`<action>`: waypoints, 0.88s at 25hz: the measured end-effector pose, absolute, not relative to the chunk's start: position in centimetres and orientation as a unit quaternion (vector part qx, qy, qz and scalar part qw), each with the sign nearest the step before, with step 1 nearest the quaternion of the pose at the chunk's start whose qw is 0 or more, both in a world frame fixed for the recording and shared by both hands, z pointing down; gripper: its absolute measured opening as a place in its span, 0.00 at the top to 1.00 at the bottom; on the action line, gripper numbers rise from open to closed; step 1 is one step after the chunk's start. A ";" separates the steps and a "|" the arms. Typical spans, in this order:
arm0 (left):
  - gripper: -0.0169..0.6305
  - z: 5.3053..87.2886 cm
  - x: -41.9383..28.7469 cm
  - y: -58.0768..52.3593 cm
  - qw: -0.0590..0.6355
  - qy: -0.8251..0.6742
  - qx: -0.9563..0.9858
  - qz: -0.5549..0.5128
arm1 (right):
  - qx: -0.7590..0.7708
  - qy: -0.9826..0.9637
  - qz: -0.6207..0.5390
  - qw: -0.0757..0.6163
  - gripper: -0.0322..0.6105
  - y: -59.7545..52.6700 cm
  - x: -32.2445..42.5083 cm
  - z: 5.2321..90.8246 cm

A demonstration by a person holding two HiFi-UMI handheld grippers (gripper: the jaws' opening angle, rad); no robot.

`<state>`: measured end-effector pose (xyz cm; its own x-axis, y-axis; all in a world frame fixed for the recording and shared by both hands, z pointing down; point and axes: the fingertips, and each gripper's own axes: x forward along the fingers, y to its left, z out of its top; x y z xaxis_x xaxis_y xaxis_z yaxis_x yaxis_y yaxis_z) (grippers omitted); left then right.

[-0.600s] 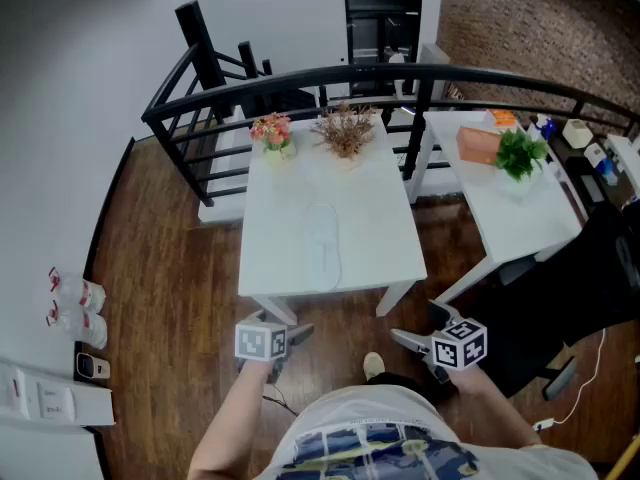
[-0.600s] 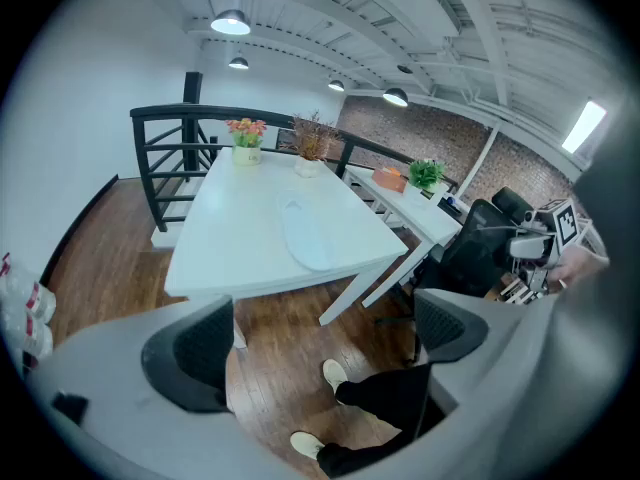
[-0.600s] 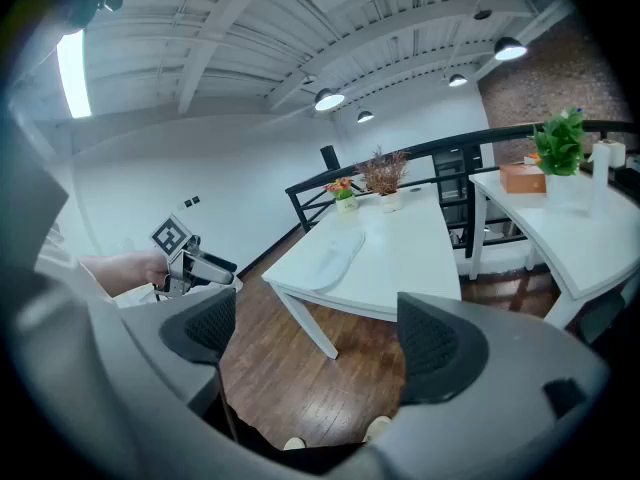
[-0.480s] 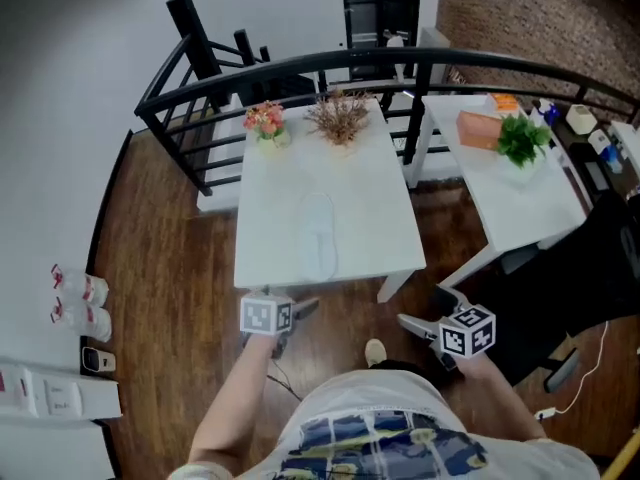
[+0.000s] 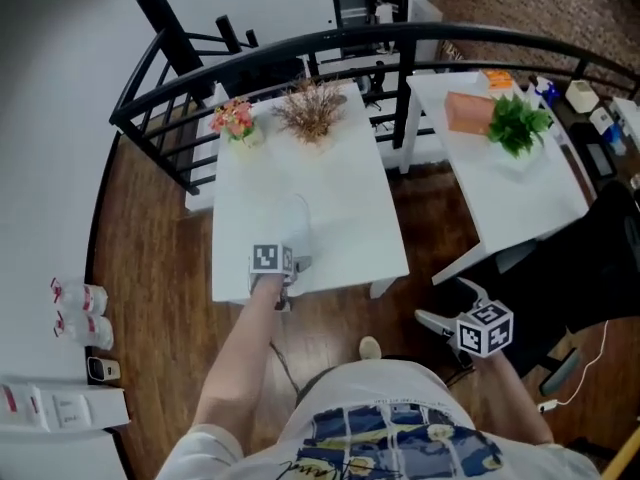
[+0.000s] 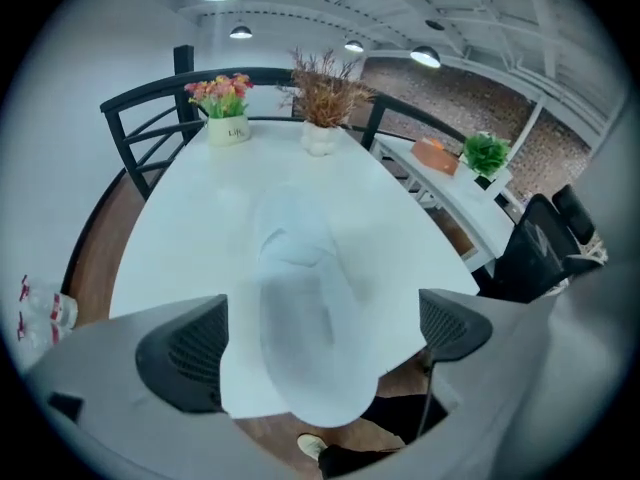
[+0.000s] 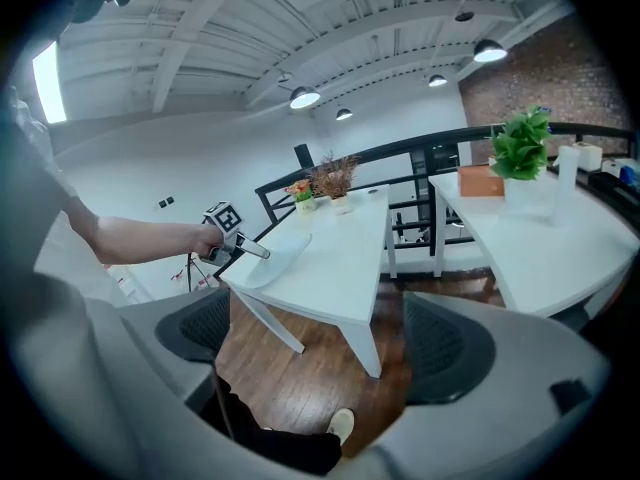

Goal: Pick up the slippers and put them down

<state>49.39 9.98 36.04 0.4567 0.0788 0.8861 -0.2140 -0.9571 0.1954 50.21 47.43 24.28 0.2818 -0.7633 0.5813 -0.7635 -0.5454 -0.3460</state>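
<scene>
A white slipper (image 5: 291, 224) lies lengthwise on the white table (image 5: 345, 203), its heel end at the near edge. My left gripper (image 5: 287, 271) reaches over that edge and points steeply down at the heel. In the left gripper view its jaws stand open, and the slipper (image 6: 305, 318) lies between the pads (image 6: 186, 352) with a gap on each side. My right gripper (image 5: 441, 305) hangs open over the wooden floor to the right of the table, nothing between its fingers. The right gripper view shows the slipper (image 7: 277, 257) and the left gripper (image 7: 236, 244) from the side.
A pot of pink flowers (image 5: 234, 124) and a vase of dried stems (image 5: 311, 114) stand at the table's far end. A second white table (image 5: 520, 193) to the right carries a green plant (image 5: 516, 124) and an orange box (image 5: 466, 114). A black railing (image 5: 300, 53) runs behind. A black chair (image 5: 600, 258) stands at right.
My left gripper has moved forward from below the table's near edge up onto the slipper's heel end. The right gripper has stayed about where it was.
</scene>
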 end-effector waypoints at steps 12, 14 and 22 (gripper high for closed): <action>0.05 43.9 51.5 7.5 0.123 -0.123 0.777 0.605 | 0.820 -0.436 0.369 -0.020 0.09 53.2 53.9 23.6; 0.04 44.0 51.5 7.8 0.135 -0.121 0.775 0.605 | 0.823 -0.431 0.370 -0.023 0.09 54.0 54.0 23.6; 0.04 43.9 51.8 8.1 0.137 -0.125 0.771 0.609 | 0.816 -0.440 0.373 -0.027 0.09 54.0 54.1 23.9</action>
